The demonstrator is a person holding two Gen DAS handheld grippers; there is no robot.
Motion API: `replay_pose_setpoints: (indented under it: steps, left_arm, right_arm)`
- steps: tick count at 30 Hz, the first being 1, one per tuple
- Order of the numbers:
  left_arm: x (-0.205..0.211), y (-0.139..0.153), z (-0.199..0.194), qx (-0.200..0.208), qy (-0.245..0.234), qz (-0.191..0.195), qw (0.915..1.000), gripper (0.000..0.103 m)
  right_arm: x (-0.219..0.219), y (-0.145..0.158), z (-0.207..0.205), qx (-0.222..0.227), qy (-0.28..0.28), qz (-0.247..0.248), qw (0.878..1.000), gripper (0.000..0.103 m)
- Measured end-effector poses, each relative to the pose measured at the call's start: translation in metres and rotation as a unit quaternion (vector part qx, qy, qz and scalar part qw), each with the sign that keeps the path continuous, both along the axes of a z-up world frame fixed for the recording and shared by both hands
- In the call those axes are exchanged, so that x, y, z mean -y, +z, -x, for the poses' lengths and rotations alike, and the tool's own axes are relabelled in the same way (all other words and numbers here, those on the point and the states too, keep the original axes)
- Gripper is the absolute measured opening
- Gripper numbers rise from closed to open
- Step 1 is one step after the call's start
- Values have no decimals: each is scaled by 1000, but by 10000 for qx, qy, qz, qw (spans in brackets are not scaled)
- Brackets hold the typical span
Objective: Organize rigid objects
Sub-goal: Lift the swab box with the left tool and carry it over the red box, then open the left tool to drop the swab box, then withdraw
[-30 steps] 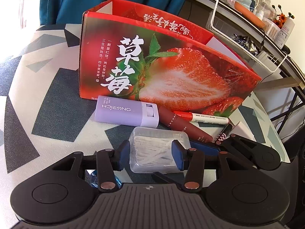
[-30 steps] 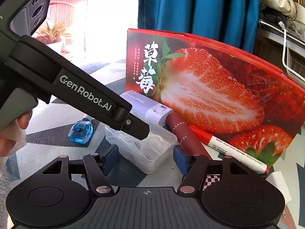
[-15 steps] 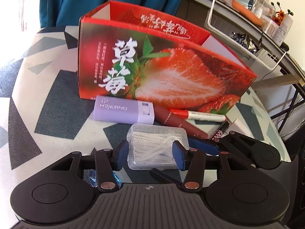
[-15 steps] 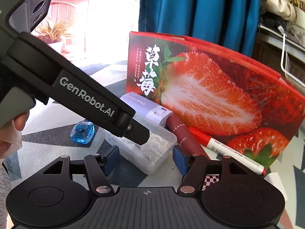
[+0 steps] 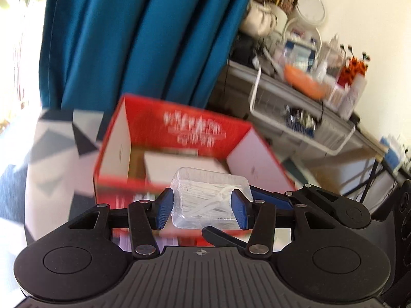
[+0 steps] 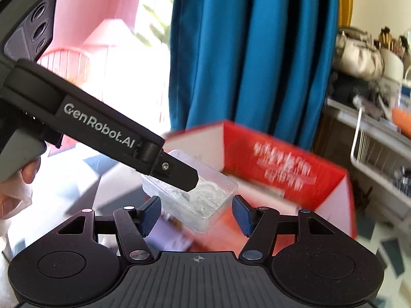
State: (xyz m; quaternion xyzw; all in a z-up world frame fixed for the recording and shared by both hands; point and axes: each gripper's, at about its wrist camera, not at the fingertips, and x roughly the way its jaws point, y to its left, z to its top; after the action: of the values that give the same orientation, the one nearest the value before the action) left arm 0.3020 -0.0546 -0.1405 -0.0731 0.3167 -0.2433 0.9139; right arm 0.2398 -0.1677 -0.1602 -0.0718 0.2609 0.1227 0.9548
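1. The left gripper [image 5: 203, 206] clamps a clear plastic box [image 5: 209, 200] above the red carton's [image 5: 179, 138] near edge.
2. The right gripper [image 6: 196, 215] is spread wide — holding nothing.
3. The patterned tablecloth [image 5: 51, 143] lies left; teal curtain [image 5: 143, 38] far behind, cluttered shelf [image 5: 303, 107] right.

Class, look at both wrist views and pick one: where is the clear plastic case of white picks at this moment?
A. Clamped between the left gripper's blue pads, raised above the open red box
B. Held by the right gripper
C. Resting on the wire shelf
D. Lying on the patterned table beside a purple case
A: the clear plastic case sits clamped in the left gripper above the red box; the right gripper stands open around nothing.
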Motion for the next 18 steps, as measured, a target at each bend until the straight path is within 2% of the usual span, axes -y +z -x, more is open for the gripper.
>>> replay_pose_setpoints:
  steps: [3, 6, 9, 11, 13, 18]
  left_arm:
    - [3, 11, -26, -22, 52, -39, 10000, 51]
    - [6, 10, -54, -235, 207, -99, 9995, 51]
    - [12, 1, -76, -387, 304, -415, 9979, 52]
    - [15, -7, -88, -587, 255, -549, 9964, 52]
    - [19, -15, -95, -660, 219, -687, 9952, 52]
    - [25, -28, -107, -700, 162, -861, 9937, 53]
  right_arm:
    - [9, 13, -31, -90, 45, -55, 9999, 58]
    - [14, 12, -62, -316, 140, -102, 9994, 57]
    - [21, 3, -91, -631, 340, -355, 9968, 57]
    - [23, -4, -106, -958, 386, -313, 9942, 56]
    - [22, -11, -115, -1234, 404, -356, 9909, 56]
    - [29, -21, -127, -1592, 282, -702, 9844, 56]
